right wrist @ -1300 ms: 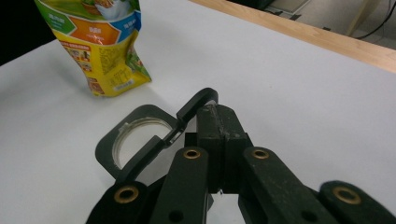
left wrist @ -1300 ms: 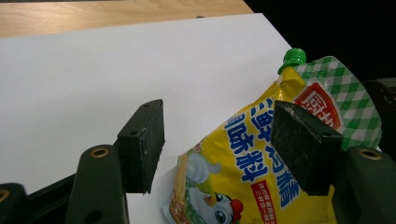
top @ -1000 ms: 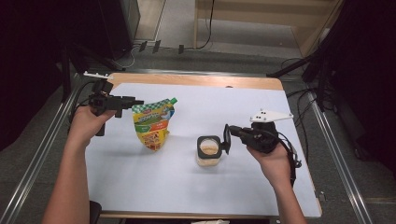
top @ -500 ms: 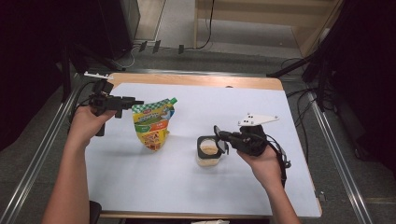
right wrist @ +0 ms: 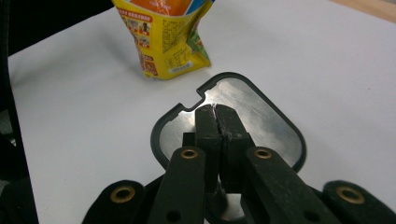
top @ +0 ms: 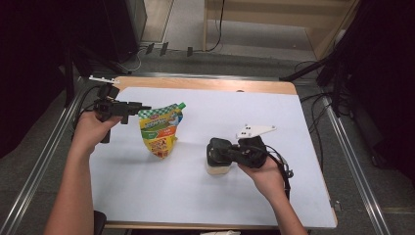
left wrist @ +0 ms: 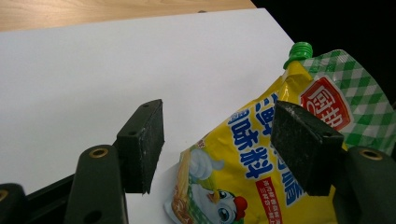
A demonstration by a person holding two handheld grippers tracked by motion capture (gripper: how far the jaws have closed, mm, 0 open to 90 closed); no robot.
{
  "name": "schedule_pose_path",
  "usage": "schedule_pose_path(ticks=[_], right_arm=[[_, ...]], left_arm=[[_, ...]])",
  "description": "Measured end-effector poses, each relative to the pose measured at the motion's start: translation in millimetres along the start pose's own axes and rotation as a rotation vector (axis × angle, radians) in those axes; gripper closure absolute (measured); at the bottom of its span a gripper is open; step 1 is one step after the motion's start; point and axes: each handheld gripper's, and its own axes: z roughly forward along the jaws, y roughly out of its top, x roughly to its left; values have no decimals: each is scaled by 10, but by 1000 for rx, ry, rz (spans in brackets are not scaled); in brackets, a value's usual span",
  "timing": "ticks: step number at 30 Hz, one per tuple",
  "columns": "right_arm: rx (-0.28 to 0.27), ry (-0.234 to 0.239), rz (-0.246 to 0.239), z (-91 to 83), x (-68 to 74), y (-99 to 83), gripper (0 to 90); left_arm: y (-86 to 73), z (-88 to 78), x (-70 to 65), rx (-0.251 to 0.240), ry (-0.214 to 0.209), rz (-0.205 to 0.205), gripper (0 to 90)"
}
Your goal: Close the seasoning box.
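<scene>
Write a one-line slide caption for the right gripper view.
Right tool, jaws shut, poised over the foil-lidded cup on the white table, with the yellow pouch standing beyond.

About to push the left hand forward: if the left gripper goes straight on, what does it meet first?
Probably the yellow seasoning pouch: the open left gripper points at it, one pad already over its print. Depth is unclear.

Bright overhead light washes the white mat (top: pixel 235 127); the surroundings stay dark. Glare sheens the foil lid (right wrist: pixel 261 116). The near jaws look soft.
</scene>
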Motion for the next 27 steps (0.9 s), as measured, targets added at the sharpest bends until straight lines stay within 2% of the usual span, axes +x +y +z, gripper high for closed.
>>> schedule_pose_path(ticks=[7,20,27], right_arm=[[48,1,-16,119,11,-60,890],[34,22,-22,142,17,-69,862],[29,37,-16,131,-1,-66,741]], left_arm=[[-4,18,-2,6,-3,0,356],[-10,20,15,1,-4,-4,356],[-10,13,20,1,-1,-5,355]])
